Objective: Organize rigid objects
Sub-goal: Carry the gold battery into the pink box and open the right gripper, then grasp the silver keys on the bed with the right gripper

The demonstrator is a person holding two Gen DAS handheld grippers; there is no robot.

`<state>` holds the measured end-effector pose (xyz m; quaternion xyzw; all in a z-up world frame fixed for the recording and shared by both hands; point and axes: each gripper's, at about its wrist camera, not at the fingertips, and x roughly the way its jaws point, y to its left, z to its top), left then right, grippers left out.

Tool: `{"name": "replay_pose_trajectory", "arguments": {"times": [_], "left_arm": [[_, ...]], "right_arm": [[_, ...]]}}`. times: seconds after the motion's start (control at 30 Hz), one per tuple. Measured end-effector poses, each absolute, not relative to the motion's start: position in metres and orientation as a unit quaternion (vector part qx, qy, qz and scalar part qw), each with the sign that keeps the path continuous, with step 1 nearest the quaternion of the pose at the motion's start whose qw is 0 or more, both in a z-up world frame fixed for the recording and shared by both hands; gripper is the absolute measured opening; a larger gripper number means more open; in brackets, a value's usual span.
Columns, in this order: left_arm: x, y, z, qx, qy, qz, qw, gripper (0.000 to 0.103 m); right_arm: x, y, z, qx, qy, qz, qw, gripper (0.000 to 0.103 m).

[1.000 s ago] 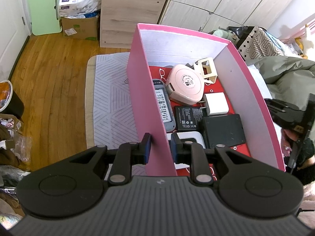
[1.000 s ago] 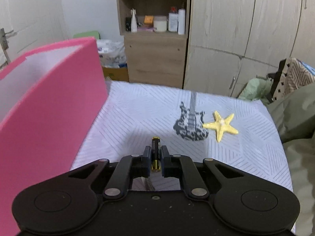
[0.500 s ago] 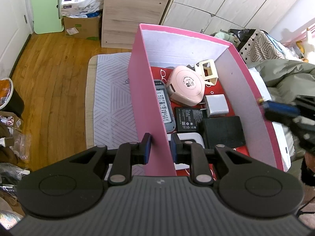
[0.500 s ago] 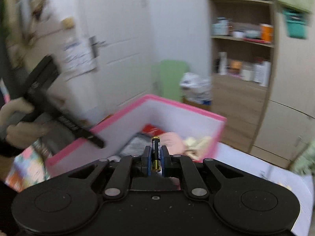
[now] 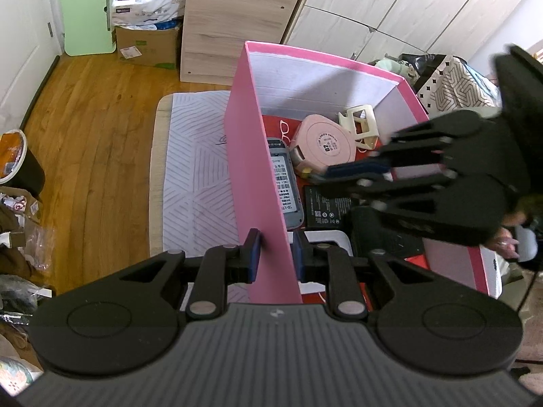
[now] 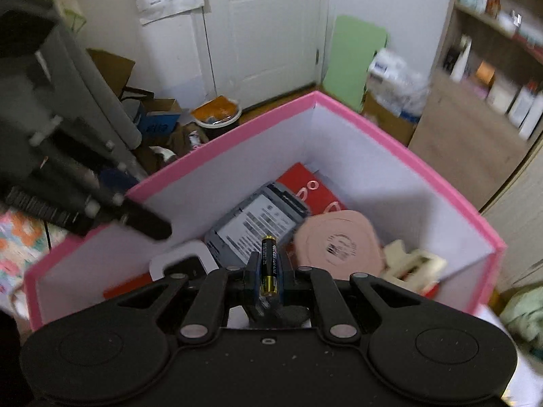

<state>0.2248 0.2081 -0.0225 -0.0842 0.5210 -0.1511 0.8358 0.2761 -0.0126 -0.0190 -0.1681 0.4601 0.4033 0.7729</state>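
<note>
— Which step is this?

— The drop-off, I'd say. The right gripper (image 6: 268,273) pinches a battery (image 6: 269,266) upright between its fingers, over the open pink box (image 6: 390,139), above the grey device (image 6: 258,224) and pink disc (image 6: 336,244).

— And the left gripper (image 5: 274,254)?

— It straddles the box wall (image 5: 258,183), jaws either side; whether they bite, I can't tell.

— Next?

— Probably lower it, then let go.
</note>
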Motion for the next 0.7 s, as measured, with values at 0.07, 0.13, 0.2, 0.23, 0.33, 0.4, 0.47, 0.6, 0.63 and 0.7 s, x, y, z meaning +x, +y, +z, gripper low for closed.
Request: {"name": "replay_pose_trajectory", "arguments": {"times": [0.07,0.13,0.2,0.23,0.33,0.4,0.47,0.6,0.63,0.7], "left_arm": [[0.225,0.207,-0.022,-0.084,0.521,-0.149,0.836,0.018],[0.224,0.206,-0.021,-0.082,0.522,-0.147,0.836,0.018],[0.224,0.206,-0.021,-0.080,0.523,-0.146,0.836,0.018],[0.224,0.205,-0.020,-0.079,0.523,-0.145,0.836,0.018],[0.224,0.204,-0.020,-0.076,0.523,-0.144,0.837,0.018],[0.224,0.204,-0.020,-0.077,0.523,-0.144,0.837,0.018],[0.224,0.205,-0.020,-0.079,0.523,-0.143,0.836,0.018],[0.223,0.205,-0.020,-0.079,0.521,-0.142,0.838,0.018],[0.222,0.205,-0.020,-0.079,0.520,-0.143,0.838,0.018],[0.222,0.206,-0.020,-0.082,0.518,-0.144,0.839,0.018]], "right_arm": [[0.287,-0.005,-0.025,-0.143,0.479,0.401,0.768,0.011],[0.294,0.000,-0.030,-0.121,0.489,0.396,0.768,0.011],[0.301,0.002,-0.033,-0.094,0.497,0.389,0.770,0.012],[0.304,0.003,-0.034,-0.084,0.498,0.384,0.773,0.012],[0.301,-0.004,-0.024,-0.082,0.462,0.356,0.808,0.025],[0.291,-0.014,-0.011,-0.090,0.426,0.350,0.829,0.034],[0.284,-0.027,0.000,-0.080,0.411,0.353,0.837,0.036],[0.268,-0.057,0.015,-0.052,0.397,0.351,0.846,0.036],[0.263,-0.064,0.017,-0.043,0.393,0.347,0.850,0.036],[0.254,-0.084,0.024,-0.027,0.386,0.335,0.859,0.036]]}}
